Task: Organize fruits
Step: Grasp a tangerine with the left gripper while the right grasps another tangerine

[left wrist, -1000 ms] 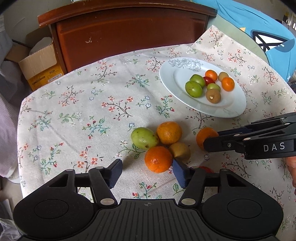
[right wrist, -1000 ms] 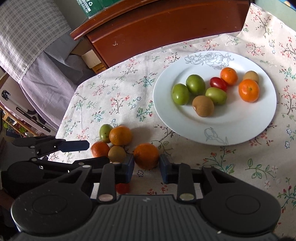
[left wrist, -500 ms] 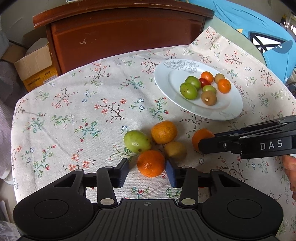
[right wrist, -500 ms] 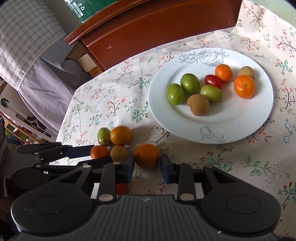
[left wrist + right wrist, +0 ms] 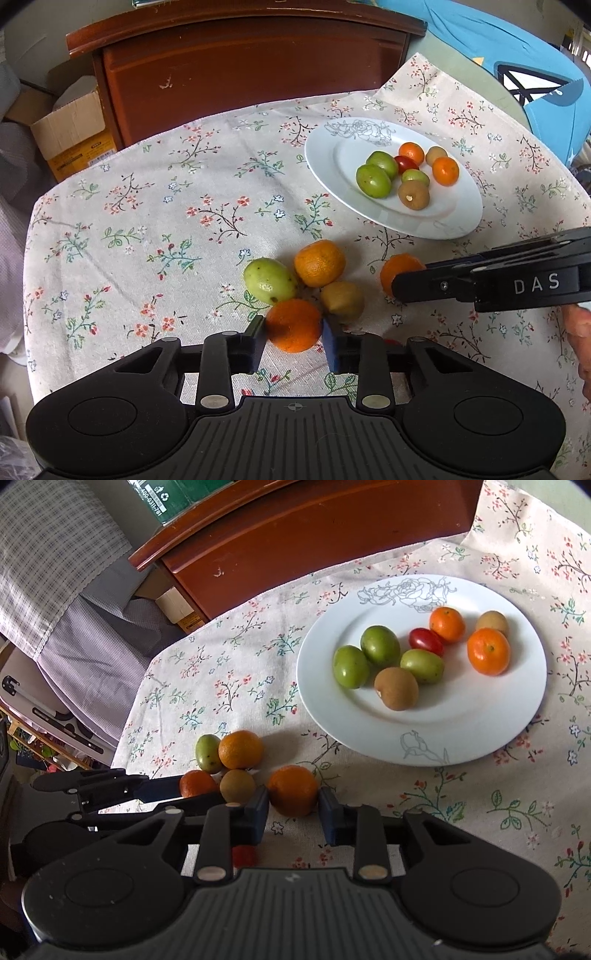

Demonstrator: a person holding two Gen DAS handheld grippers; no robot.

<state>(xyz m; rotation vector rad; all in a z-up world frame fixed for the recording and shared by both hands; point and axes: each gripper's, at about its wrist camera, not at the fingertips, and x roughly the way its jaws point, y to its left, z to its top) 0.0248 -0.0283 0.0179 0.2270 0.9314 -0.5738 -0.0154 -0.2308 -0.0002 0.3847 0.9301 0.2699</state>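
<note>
The left gripper (image 5: 293, 341) straddles 1 orange (image 5: 293, 325) on the bench (image 5: 155, 221); both pads sit at the fruit's sides, apparently gripping it. Just beyond it, a green fruit (image 5: 269, 280), a second orange (image 5: 319, 263) and a kiwi (image 5: 341, 299) form a tight cluster, touching one another. A small red fruit (image 5: 243, 856) lies on the cloth beneath the right gripper's body.

The right gripper (image 5: 293, 808) brackets a third orange (image 5: 293, 789), which rests on the bench just right of the cluster. Its pads stand at or just off the fruit's sides; contact cannot be confirmed.

Farther right, a white plate (image 5: 461, 734) holds 3 green fruits, 1 red tomato (image 5: 425, 641), 2 kiwis and 2 small oranges. The plate sits well apart from both grippers.
</note>
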